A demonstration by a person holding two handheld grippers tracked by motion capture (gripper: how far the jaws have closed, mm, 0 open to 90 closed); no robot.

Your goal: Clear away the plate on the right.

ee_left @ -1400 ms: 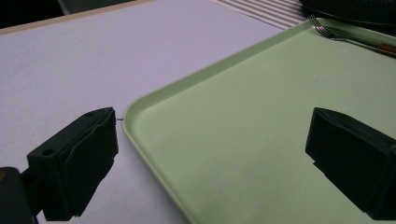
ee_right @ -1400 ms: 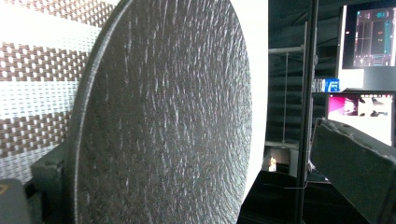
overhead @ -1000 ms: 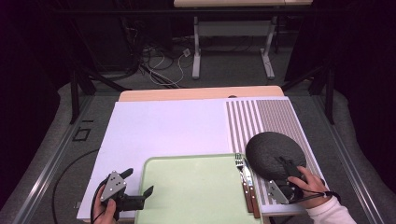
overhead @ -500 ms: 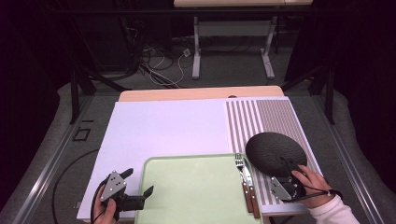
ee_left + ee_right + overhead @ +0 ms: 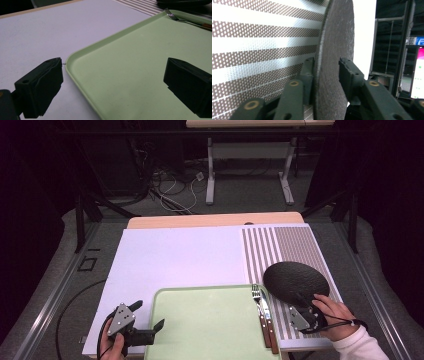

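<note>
A black round plate [image 5: 295, 280] lies on the striped placemat [image 5: 295, 245] at the right. My right gripper [image 5: 300, 300] has its jaws on either side of the plate's near rim. Its jaws have just been closing, and in the right gripper view both pads press on the plate [image 5: 337, 37] around my right gripper [image 5: 325, 66]. A pale green tray [image 5: 205, 325] sits at the front centre, with a fork [image 5: 257, 295] and a knife [image 5: 267, 320] along its right side. My left gripper [image 5: 147, 315] stands open and empty over the tray's left edge [image 5: 75, 75].
A white mat [image 5: 175, 260] covers the table behind the tray. The wooden table edge [image 5: 215, 220] runs along the back. Beyond it are dark floor, cables and a table's legs [image 5: 210, 175].
The right gripper's jaws have closed onto the near rim of the black plate, and the hand has shifted a little. The left gripper has kept still.
</note>
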